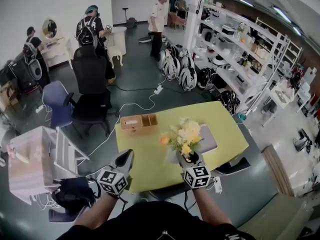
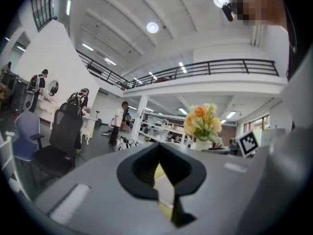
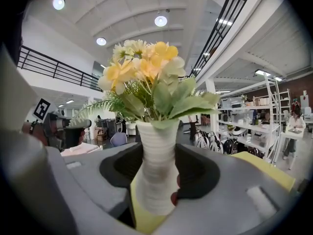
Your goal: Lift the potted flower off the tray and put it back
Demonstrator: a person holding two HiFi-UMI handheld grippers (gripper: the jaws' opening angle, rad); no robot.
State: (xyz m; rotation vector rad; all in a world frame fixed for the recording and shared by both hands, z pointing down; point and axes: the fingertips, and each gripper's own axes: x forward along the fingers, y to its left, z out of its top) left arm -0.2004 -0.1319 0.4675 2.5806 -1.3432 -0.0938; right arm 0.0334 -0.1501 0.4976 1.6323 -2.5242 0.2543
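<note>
While the right gripper [image 1: 193, 160] clamps its white ribbed pot, the potted flower [image 1: 185, 136] stands upright: long axis vertical, blooms up, base down.

Right gripper view: both pads press on the pot's waist, and the yellow table [image 3: 146, 222] shows under the pot's base.

Head view only: the grey tray [image 1: 214, 140] lies on the table just right of and behind the bouquet. A wooden box [image 1: 138, 124] sits at the table's far left corner.

The left gripper [image 1: 123, 160] is over the table's near edge, well left of the flower, jaws together with nothing between them.

Left gripper view adds a side-on look: the bouquet is vertical there too, orange bloom on top, and the pot's lower part is hidden.
</note>
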